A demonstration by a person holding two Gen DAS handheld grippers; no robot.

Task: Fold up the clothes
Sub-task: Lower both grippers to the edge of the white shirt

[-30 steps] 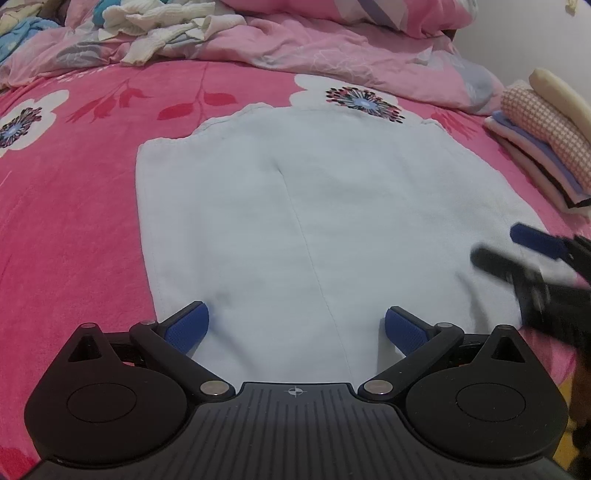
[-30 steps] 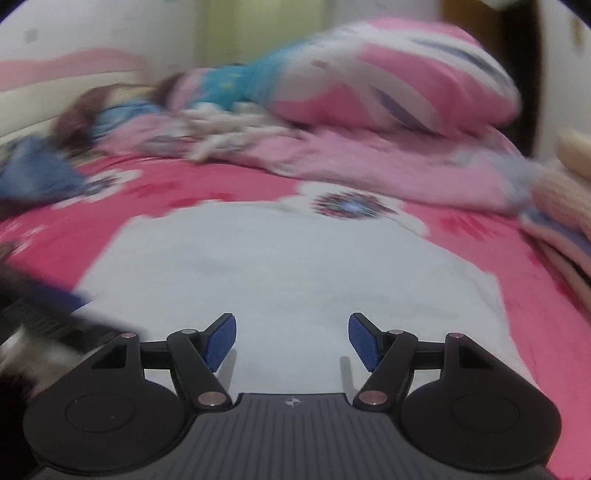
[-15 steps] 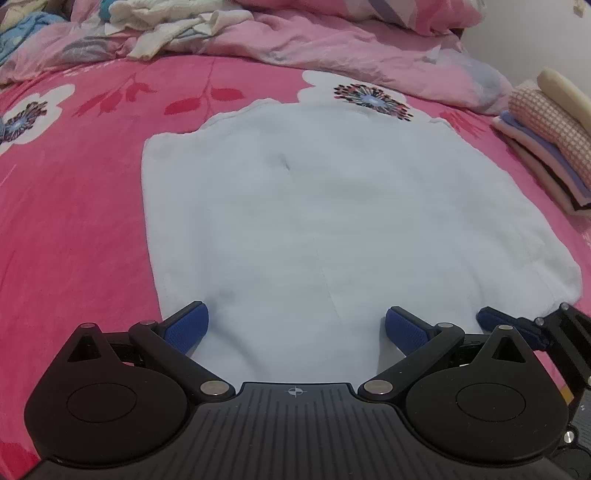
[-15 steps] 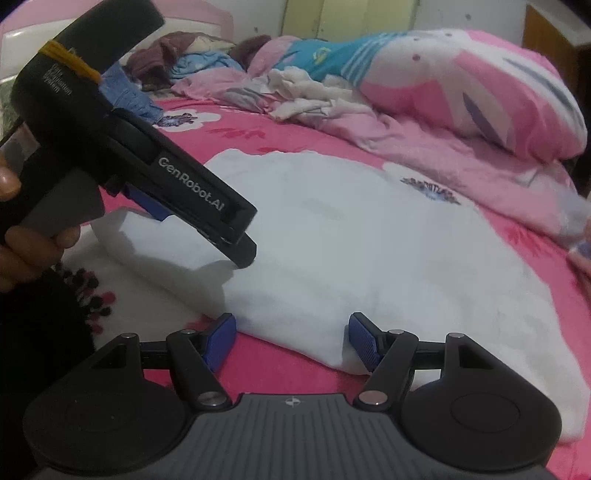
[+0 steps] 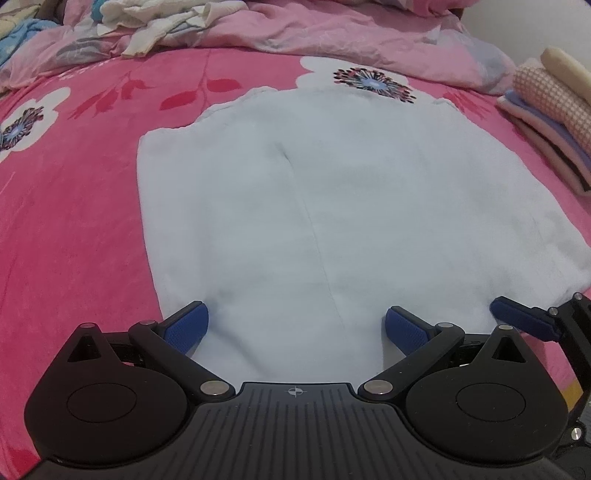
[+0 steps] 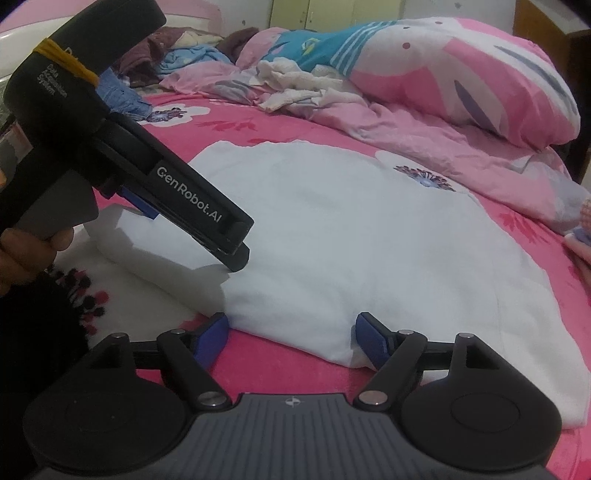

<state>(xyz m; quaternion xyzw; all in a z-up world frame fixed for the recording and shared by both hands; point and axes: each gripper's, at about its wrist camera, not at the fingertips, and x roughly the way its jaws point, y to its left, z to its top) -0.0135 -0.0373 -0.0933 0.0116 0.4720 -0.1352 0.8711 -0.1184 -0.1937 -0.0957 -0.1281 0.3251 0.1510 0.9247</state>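
Observation:
A white garment [image 5: 332,192] lies spread flat on the pink flowered bedspread [image 5: 66,206], with a faint crease down its middle. My left gripper [image 5: 295,326] is open just above its near hem, a blue pad on each side over the cloth. In the right wrist view the garment [image 6: 369,229] fills the middle, and my right gripper [image 6: 291,339] is open with the near hem between its pads. The left gripper's near finger [image 6: 199,218] hangs over the cloth's left end, held by a hand [image 6: 22,254]. One pad of the right gripper [image 5: 522,320] shows at the hem's right corner.
A stack of folded clothes [image 5: 546,122] sits at the bed's right edge. Crumpled laundry [image 6: 295,81], a rumpled pink duvet [image 5: 332,33] and a large pillow [image 6: 461,74] lie along the back. Bare bedspread lies left of the garment.
My right gripper swung off the garment's top down to its near right hem. The left gripper edged slightly forward. Both stayed open.

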